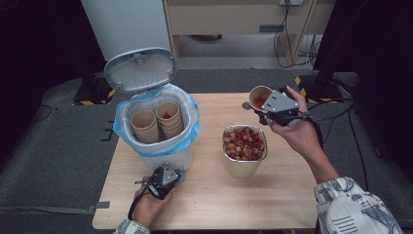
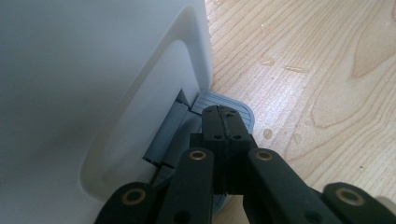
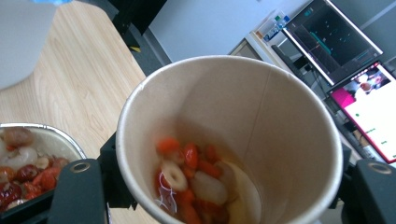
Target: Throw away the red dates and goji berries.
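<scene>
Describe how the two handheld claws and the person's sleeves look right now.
Both claws are black with a grey three-cornered plate on top: the left claw and the right claw. A black cable trails from the left one. In the left gripper view the linkage arms carry brass-coloured pivot rings. The right sleeve is white with a dark printed pattern.

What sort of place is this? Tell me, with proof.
Probably an office or lab set up for recording, not a kitchen: monitors stand on a desk behind, cables trail over a carpeted floor, and hazard tape marks stand bases beside the wooden table.
</scene>
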